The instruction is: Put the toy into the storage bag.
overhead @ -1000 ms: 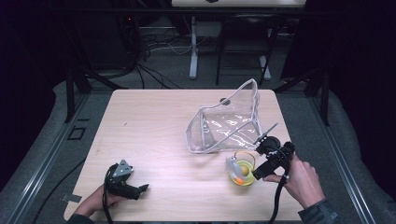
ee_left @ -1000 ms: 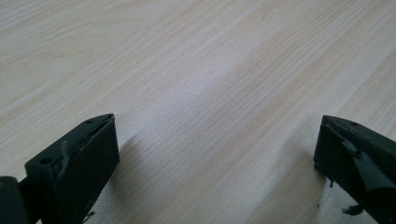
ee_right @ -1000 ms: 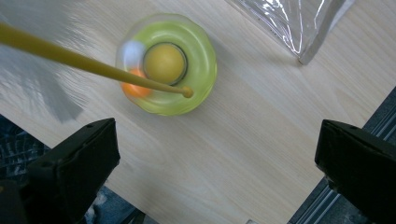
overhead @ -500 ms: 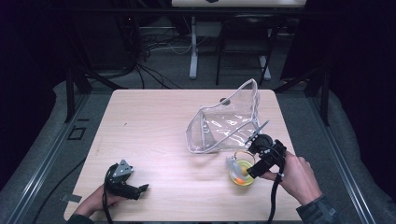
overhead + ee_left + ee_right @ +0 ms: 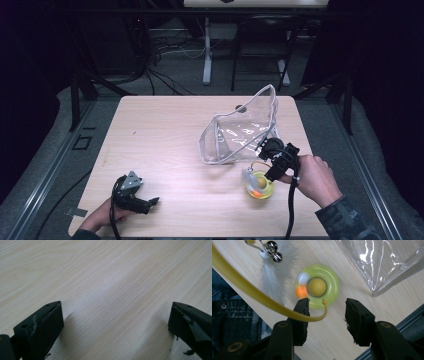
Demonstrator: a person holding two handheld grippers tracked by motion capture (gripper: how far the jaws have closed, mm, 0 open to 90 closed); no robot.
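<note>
Right gripper (image 5: pixel 272 165) has shifted left over the yellow toy (image 5: pixel 260 187) near the table's (image 5: pixel 165 130) front edge.

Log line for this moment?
left claw: open, idle on table | right claw: open above green toy | clear bag: beside toy

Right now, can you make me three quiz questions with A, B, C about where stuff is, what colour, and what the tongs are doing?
1. Where is the round toy?
A. inside the clear bag
B. on the table, near the clear bag
C. on the floor

2. What colour is the toy's ring?
A. blue
B. black
C. yellow-green

3. How are the right tongs?
A. open, over the toy
C. shut on the bag
B. lying on the floor

Answers: 1 B, it sits on the wood outside the bag; 2 C, the ring looks yellow-green; 3 A, a gap shows between the jaws.
</note>
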